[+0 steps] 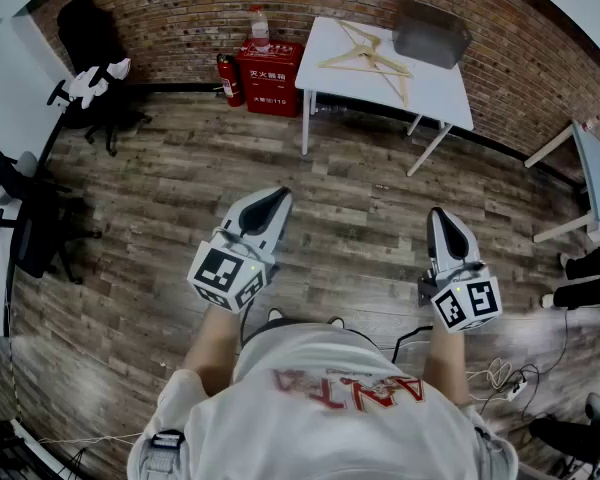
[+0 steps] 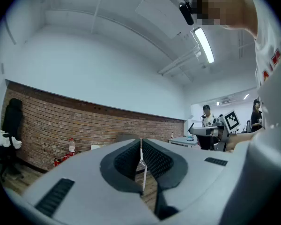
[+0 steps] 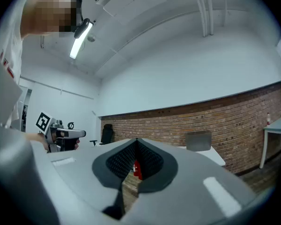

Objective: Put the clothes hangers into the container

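A person in a white shirt (image 1: 320,408) holds two grippers, one in each hand. The left gripper (image 1: 276,197) has its fingers (image 2: 125,160) closed, and nothing is between them. The right gripper (image 1: 441,214) also has its fingers (image 3: 120,161) closed on nothing. Both point forward over the wooden floor (image 1: 360,208).

Some cables (image 1: 500,373) lie on the floor, behind and to the right of the right fingers. They are thin and tangled, so they are hard to count.

Far ahead of both pairs of fingers stands one white desk (image 1: 440,90). The wooden hangers (image 1: 365,56) lie flat on it, well away from the fingers. They lie across each other. I can see at least two, but I cannot count them for sure. One grey container (image 1: 432,33) sits at the far right corner of the desk, just beside the hangers. I cannot see inside it.

To the left of the desk, far ahead of the left fingers, is one red box (image 1: 270,80) with one bottle (image 1: 260,28) on top. One fire extinguisher (image 1: 226,78) stands just left of it. A brick wall (image 1: 180,18) runs behind them all.
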A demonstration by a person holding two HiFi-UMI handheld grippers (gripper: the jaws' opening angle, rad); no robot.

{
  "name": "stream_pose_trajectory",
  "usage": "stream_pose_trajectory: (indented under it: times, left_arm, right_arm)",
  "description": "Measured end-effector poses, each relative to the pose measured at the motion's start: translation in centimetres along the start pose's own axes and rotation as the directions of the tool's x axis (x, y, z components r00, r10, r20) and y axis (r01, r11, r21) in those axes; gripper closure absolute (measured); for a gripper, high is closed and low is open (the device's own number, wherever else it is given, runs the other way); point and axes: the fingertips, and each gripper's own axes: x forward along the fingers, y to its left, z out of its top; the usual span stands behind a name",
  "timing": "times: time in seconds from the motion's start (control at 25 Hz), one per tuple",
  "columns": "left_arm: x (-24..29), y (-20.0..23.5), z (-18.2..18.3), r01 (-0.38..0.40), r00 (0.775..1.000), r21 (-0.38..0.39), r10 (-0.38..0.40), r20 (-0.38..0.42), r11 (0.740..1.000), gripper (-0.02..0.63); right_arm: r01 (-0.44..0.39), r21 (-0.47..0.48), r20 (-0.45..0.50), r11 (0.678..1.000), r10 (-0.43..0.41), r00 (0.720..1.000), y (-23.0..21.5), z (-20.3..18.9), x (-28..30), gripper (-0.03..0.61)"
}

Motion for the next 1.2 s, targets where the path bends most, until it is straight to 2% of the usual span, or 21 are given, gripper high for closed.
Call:
stream_pose_trajectory:
  times: [0.6, 0.76, 0.92, 1.0, 1.2]
  left_arm:
    - [-2.1, 2.8, -0.3, 0.033, 0.999, -0.023, -0.033, 0.003, 0.999, 0.594]
    - [-3.4, 3.8, -0.6, 0.074, 0.997, -0.045, -0.074, 0.001, 0.996, 0.594]
    - [-4.2, 4.9, -1.9, 0.102, 0.995, -0.024, -0.102, -0.011, 0.995, 0.604]
    - [-3.8, 5.0, -2.6, 0.124, 0.992, -0.046, -0.124, -0.017, 0.991, 0.604]
    - [-1.8, 5.0, -3.4, 0.188, 0.981, -0.05, -0.19, -0.033, 0.981, 0.604]
  right_arm:
    - [0.03, -0.006, -0.005, 1.0, -0.03, 1.0, 3.4, 0.1, 1.4, 0.578]
    - [0.002, 0.002, 0.017, 1.0, -0.002, 1.0, 6.0, 0.2, 2.1, 0.577]
    - [-0.012, -0.042, 0.016, 0.999, 0.012, 1.0, 8.8, 0.2, 3.5, 0.577]
    - [0.005, -0.055, 0.002, 0.998, -0.005, 1.0, 8.7, 0.3, 3.8, 0.577]
    - [0.061, 0.007, -0.02, 0.998, -0.06, 0.998, 6.4, -1.3, 4.0, 0.577]
